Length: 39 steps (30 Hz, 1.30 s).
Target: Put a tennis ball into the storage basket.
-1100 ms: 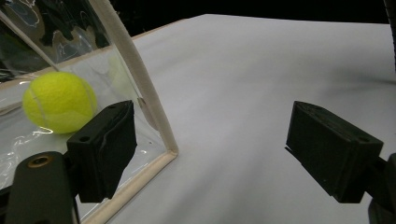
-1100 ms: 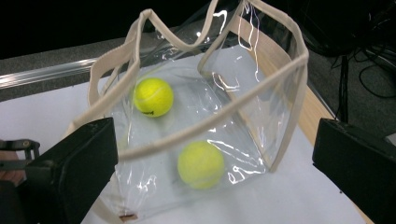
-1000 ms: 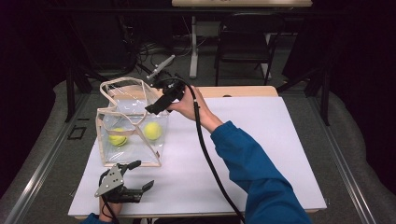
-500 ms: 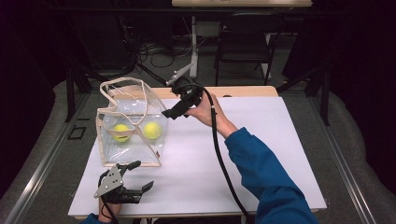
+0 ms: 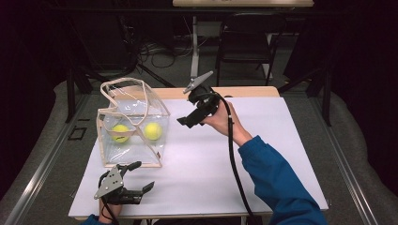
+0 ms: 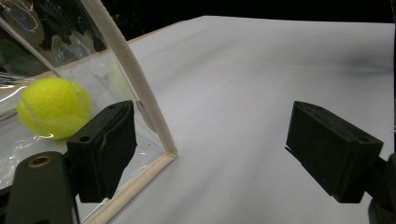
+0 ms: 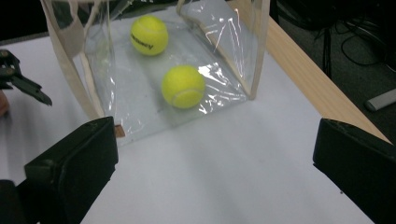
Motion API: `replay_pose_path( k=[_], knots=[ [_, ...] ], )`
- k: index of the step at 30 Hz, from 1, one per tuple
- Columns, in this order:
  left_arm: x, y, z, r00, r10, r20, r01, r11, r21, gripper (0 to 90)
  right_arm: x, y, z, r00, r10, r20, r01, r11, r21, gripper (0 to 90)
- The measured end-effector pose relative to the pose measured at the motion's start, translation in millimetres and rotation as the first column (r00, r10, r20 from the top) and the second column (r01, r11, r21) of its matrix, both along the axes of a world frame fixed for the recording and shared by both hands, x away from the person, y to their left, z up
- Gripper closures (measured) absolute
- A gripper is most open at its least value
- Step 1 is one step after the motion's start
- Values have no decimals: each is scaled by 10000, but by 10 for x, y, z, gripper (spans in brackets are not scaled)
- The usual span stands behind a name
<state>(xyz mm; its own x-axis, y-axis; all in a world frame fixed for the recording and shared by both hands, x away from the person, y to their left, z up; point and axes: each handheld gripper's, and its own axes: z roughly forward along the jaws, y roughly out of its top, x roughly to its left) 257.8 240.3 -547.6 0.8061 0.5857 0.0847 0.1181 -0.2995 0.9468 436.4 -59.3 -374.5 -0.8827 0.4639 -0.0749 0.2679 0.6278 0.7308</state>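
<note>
Clear plastic bag (image 5: 133, 125) holding two tennis balls (image 5: 153, 131) (both yellow), right gripper (image 5: 190, 119) gaping beside it, left gripper (image 5: 139, 180) gaping too

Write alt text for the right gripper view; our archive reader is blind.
Two yellow tennis balls lie inside a clear plastic bag with beige trim, standing on a white table. The right tongs are open in the foreground, holding nothing.

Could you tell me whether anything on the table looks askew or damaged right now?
Nothing stands out. The clear bag stands upright on the white table with two tennis balls inside; its plastic is only creased.
</note>
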Motion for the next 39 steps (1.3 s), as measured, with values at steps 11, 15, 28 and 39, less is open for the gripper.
replay_pose_path(
  k=[11, 15, 28, 39],
  knots=[
    [8, -14, -13, 10000, 54, -37, -54, 10000, 14, 161, -126, -315, -348, 9991, -305, -278, 297, 9992, -276, 0],
    [2, -8, -9, 10000, 73, -22, -73, 9999, 81, 161, -189, -412, -480, 9988, -378, -312, 371, 9991, -213, 0],
    [2, -1, -10, 9999, 116, -16, -116, 9999, 104, 160, -418, -775, -796, 9961, -823, -327, 820, 9966, -78, 0],
    [-3, -1, -5, 9999, 153, 29, -154, 9998, 108, 161, -606, -1018, -977, 9930, -1161, -198, 1161, 9932, -18, 0]
  ],
)
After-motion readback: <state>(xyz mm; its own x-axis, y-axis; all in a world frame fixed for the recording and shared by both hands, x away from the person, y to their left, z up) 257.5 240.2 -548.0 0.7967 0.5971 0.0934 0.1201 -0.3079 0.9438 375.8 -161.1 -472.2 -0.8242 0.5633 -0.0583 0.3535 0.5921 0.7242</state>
